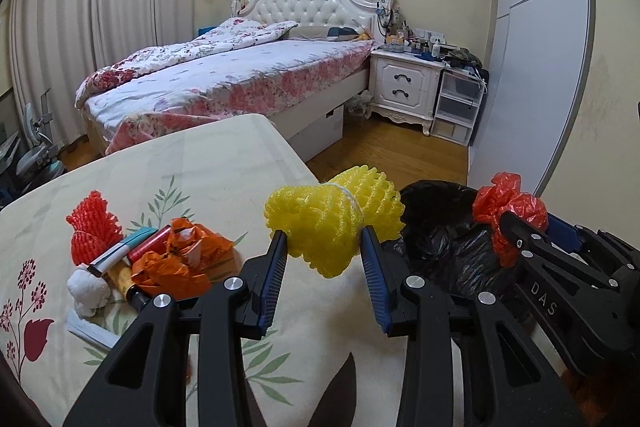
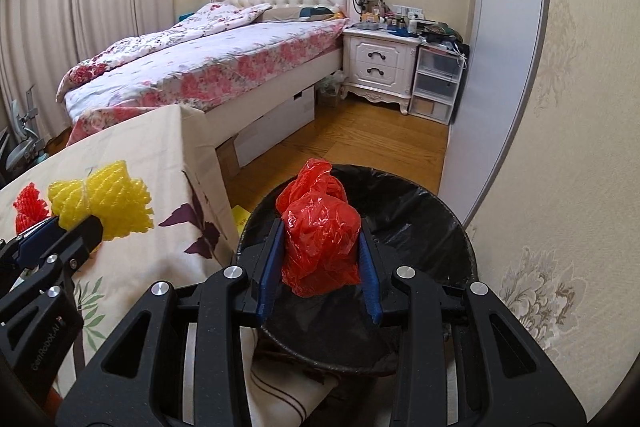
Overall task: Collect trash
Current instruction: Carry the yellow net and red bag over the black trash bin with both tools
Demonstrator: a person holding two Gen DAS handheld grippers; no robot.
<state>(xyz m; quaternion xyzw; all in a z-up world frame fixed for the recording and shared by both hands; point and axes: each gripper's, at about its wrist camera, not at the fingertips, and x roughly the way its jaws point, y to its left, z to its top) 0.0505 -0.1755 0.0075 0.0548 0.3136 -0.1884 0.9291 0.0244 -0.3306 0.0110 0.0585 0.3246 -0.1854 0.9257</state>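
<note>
My left gripper (image 1: 325, 241) is shut on a yellow foam fruit net (image 1: 332, 217), held over the table's right edge beside the bin. The same yellow net (image 2: 102, 205) shows at the left of the right wrist view. My right gripper (image 2: 320, 245) is shut on a crumpled red plastic bag (image 2: 318, 235), held above the open mouth of a black-lined trash bin (image 2: 420, 227). From the left wrist view, that red bag (image 1: 510, 205) and the bin (image 1: 440, 231) lie to the right.
On the floral tablecloth (image 1: 180, 167) remain a red foam net (image 1: 94, 227), an orange plastic bag (image 1: 180, 255), a white wad (image 1: 88, 291), a red can and other small litter. Behind are a bed (image 1: 240, 75), a nightstand (image 1: 404, 85) and wooden floor.
</note>
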